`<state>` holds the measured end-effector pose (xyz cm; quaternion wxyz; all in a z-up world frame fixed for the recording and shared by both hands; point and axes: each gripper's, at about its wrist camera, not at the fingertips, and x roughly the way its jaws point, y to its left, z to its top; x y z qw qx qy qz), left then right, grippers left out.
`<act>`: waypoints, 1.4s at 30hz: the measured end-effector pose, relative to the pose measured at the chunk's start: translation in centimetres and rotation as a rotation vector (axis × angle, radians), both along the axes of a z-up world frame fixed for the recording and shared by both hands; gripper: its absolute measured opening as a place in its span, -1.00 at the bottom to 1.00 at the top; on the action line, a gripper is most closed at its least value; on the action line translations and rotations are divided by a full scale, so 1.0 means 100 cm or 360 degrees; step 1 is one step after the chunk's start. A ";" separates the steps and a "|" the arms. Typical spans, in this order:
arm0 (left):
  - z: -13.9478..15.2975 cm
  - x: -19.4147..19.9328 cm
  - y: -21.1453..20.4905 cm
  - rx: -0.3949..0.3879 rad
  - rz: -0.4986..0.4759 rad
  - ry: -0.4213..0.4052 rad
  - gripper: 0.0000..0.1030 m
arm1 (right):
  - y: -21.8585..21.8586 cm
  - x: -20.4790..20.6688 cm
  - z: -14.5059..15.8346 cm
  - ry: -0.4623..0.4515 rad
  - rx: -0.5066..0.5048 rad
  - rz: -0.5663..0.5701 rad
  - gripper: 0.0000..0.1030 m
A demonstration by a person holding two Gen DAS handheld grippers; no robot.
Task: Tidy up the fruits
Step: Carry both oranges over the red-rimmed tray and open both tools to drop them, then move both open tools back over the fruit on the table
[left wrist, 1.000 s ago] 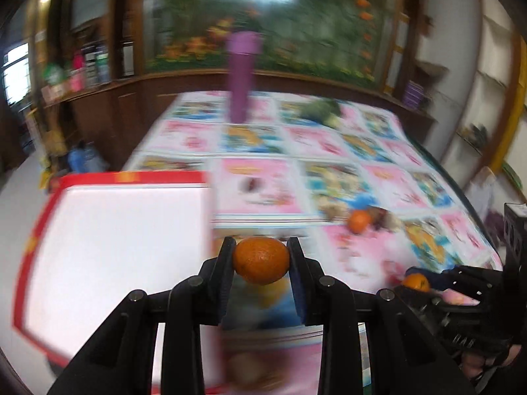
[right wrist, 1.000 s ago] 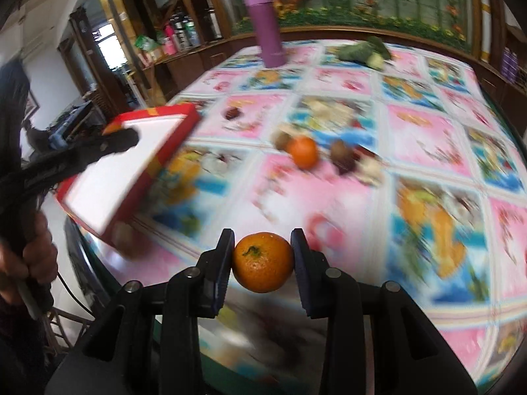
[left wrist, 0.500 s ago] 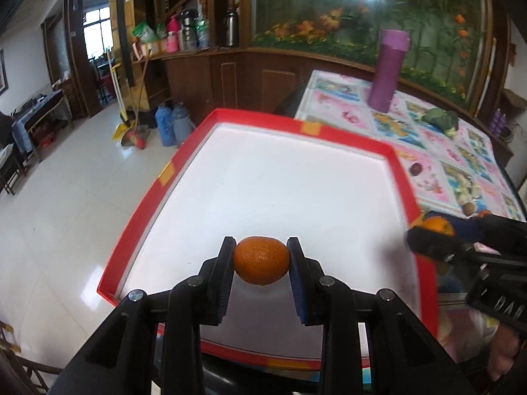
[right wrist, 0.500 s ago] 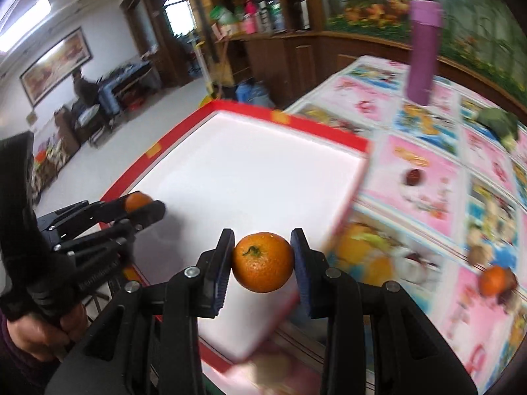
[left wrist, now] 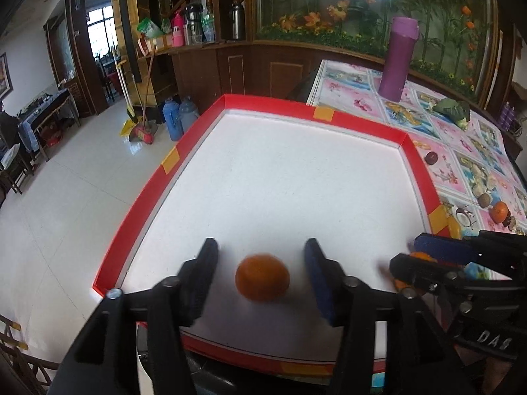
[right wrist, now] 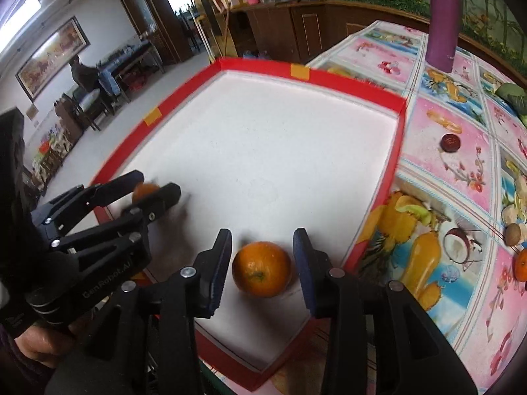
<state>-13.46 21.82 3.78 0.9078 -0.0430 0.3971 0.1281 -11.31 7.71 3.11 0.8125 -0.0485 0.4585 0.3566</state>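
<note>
The left gripper (left wrist: 260,276) is released around an orange (left wrist: 262,278). The right gripper (right wrist: 262,263) is likewise released, its orange (right wrist: 262,269) lying in the red tray (right wrist: 397,151).

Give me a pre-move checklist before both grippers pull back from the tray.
1. Left gripper open, fingers clear of its orange: ok.
2. Right gripper open, gaps either side of its orange: ok.
3. Both oranges inside the tray: ok.
4. Left orange at rest: cannot tell, it is blurred.
5. Right orange settled on the tray floor: ok, sharp, with a shadow under it.
6. More fruit left on the table, such as a third orange: not ok, work remains.
</note>
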 end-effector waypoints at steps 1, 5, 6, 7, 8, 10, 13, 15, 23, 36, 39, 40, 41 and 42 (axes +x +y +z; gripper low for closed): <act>0.003 -0.001 -0.002 0.0012 -0.0011 -0.0019 0.22 | -0.008 -0.001 0.003 -0.0018 0.0036 -0.0006 -0.18; 0.015 -0.006 -0.020 0.0040 -0.0097 -0.0086 0.28 | -0.055 0.000 0.018 -0.0092 0.0164 -0.0118 -0.10; 0.017 -0.007 -0.024 0.0037 -0.0121 -0.0097 0.28 | -0.071 0.002 0.021 -0.0105 0.0186 -0.0165 -0.08; 0.019 -0.008 -0.029 0.0035 -0.0150 -0.0107 0.28 | -0.084 0.004 0.024 -0.0115 0.0200 -0.0204 -0.08; 0.021 -0.009 -0.035 0.0037 -0.0183 -0.0114 0.29 | -0.102 0.005 0.026 -0.0125 0.0218 -0.0258 -0.08; 0.024 -0.012 -0.047 0.0056 -0.0240 -0.0126 0.29 | -0.130 0.008 0.028 -0.0135 0.0239 -0.0350 -0.07; 0.029 -0.015 -0.063 0.0071 -0.0338 -0.0139 0.29 | -0.176 0.009 0.029 -0.0171 0.0247 -0.0508 -0.04; 0.031 -0.017 -0.074 0.0066 -0.0424 -0.0138 0.29 | -0.202 0.010 0.027 -0.0190 0.0225 -0.0606 -0.02; 0.037 -0.036 -0.130 0.0135 -0.0853 -0.0132 0.29 | -0.269 0.008 0.015 -0.0156 0.0220 -0.0859 -0.02; 0.006 -0.054 -0.151 -0.0292 -0.1221 0.0111 0.29 | -0.292 0.020 -0.004 -0.0119 0.0235 -0.0908 -0.01; -0.002 -0.050 -0.148 -0.0347 -0.1158 0.0156 0.29 | -0.292 0.020 -0.006 -0.0104 0.0236 -0.0899 -0.01; -0.004 -0.048 -0.147 -0.0337 -0.1133 0.0170 0.29 | -0.292 0.020 -0.005 -0.0105 0.0242 -0.0897 -0.01; -0.005 -0.047 -0.146 -0.0339 -0.1110 0.0182 0.29 | -0.293 0.019 -0.005 -0.0108 0.0247 -0.0896 -0.01; -0.006 -0.046 -0.144 -0.0351 -0.1095 0.0189 0.29 | -0.293 0.019 -0.004 -0.0109 0.0253 -0.0896 -0.01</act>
